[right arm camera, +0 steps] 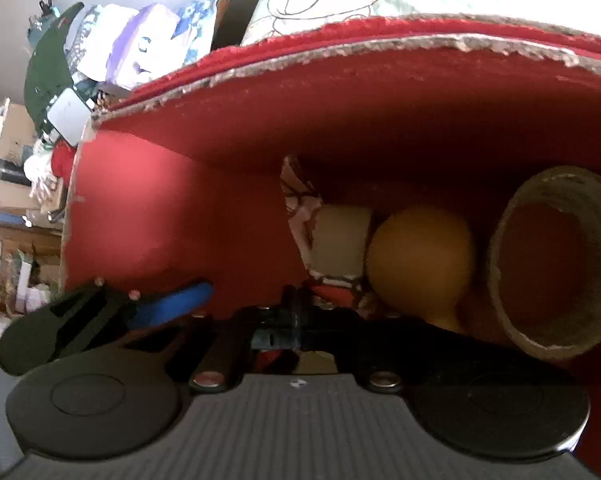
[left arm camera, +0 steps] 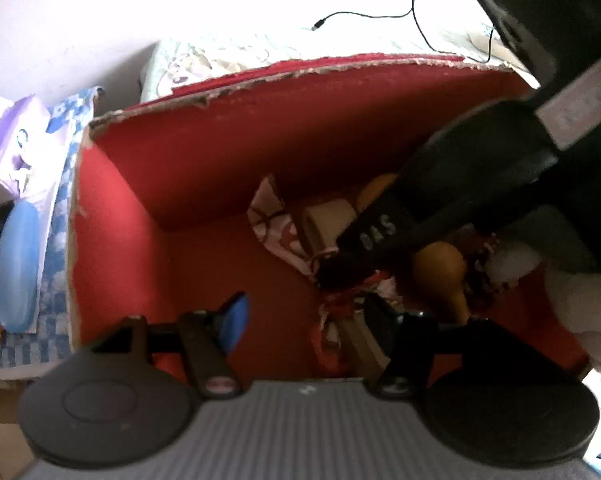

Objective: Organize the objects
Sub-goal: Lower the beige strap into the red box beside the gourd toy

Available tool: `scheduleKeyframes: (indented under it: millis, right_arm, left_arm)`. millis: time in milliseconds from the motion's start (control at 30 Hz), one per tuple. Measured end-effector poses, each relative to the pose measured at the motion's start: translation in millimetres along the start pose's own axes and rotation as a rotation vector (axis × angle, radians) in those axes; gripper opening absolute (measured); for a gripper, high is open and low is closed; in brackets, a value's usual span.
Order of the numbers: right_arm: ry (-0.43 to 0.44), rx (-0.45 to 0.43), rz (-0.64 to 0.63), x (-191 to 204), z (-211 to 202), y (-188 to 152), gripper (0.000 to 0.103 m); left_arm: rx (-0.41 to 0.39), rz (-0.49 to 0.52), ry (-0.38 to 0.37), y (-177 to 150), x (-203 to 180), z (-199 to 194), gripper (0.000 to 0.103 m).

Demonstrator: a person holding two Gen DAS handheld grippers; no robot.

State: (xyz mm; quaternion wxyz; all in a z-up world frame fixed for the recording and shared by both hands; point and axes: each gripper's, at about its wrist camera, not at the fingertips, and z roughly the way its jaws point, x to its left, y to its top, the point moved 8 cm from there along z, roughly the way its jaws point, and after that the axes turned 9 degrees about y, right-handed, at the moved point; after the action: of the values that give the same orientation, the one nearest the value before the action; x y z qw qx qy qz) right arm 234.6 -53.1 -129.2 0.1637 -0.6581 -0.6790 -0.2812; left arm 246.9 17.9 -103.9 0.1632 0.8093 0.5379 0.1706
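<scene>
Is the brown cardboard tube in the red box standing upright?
No, the brown cardboard tube lies on its side inside the red box, its open end facing the right wrist camera.

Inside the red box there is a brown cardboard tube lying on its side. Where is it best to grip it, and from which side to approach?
Probably at the rim of the cardboard tube. It lies on its side in the red box, open mouth toward the right wrist camera, with the orange ball close on its left. One finger inside the mouth and one outside its upper wall, coming from the front, looks workable.

I see red box (right arm camera: 180, 216): matt cardboard, ragged torn rim | tube (right arm camera: 556, 264): rough cardboard | yellow ball (right arm camera: 418, 256): smooth | wrapper (left arm camera: 274, 224): crumpled printed paper
</scene>
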Motion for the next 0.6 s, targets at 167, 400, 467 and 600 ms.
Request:
scheduleKeyframes:
  millis: [167, 400, 467, 600]
  right_arm:
    - [-0.041, -0.021, -0.025, -3.7, -6.2, -6.6, 0.000]
    - [0.032, -0.150, -0.017, -8.5, -25.7, -1.8, 0.013]
    - [0.021, -0.190, -0.006, -11.9, -30.3, -2.3, 0.014]
    - [0.023, -0.259, -0.001, -16.1, -39.3, -2.0, 0.013]
  left_arm:
    - [0.000, 0.014, 0.022, -3.2, -0.3, 3.1, 0.067]
    - [-0.001, 0.006, 0.030, -3.8, 1.4, 3.0, 0.067]
    - [-0.001, 0.008, 0.040, -3.6, 1.2, 3.5, 0.067]
    - [-0.002, 0.011, 0.067, -6.0, -0.8, -1.0, 0.067]
